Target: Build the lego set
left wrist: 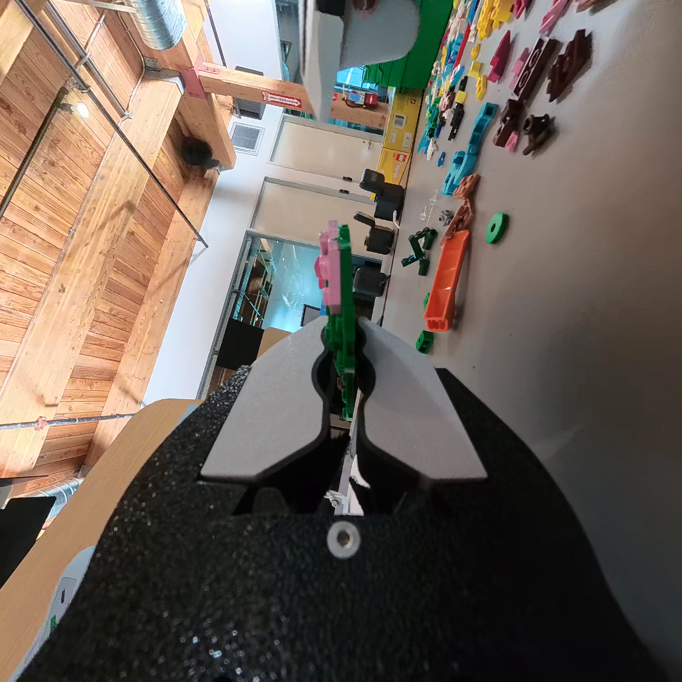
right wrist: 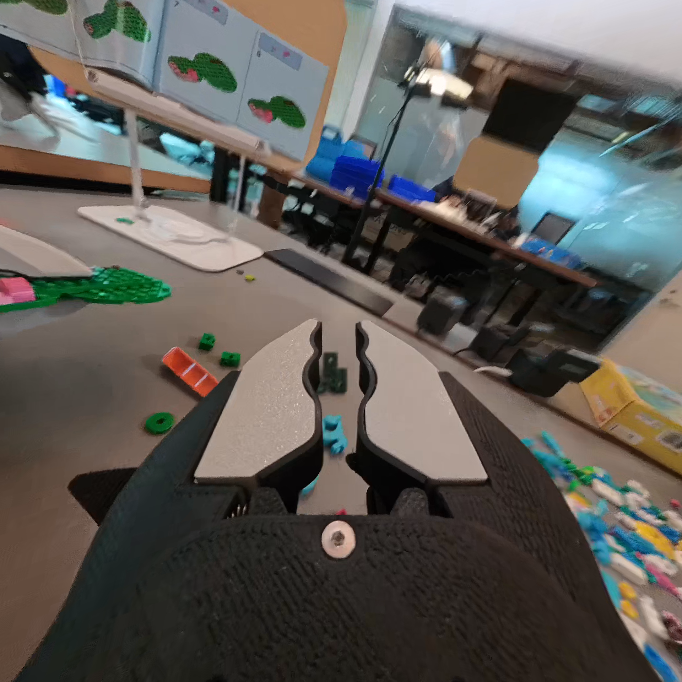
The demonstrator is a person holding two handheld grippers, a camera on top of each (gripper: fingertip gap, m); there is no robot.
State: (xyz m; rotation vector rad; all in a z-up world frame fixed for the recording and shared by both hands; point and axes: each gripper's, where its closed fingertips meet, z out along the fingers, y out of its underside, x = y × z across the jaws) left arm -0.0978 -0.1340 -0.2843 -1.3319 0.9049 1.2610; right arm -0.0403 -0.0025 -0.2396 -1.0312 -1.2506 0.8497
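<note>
Lego plate [left wrist: 341, 324], a flat studded green base carrying pink bricks at one end, is sitting pinched edge-on in the left gripper [left wrist: 341, 328] above the worktop [left wrist: 590, 332], while the right gripper [right wrist: 338, 332] is hovering spread and empty over loose pieces.

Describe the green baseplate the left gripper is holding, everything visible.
The green baseplate is a flat, studded plastic plate with a rounded, lobed outline, made up of green plates joined together. Pink bricks are stacked on one end. The left gripper is shut on it, clamping its edge between the grey fingers. In the right wrist view it lies nearly level just above or on the grey table; contact there is unclear. Its far lobe projects free beyond the fingers.
</note>
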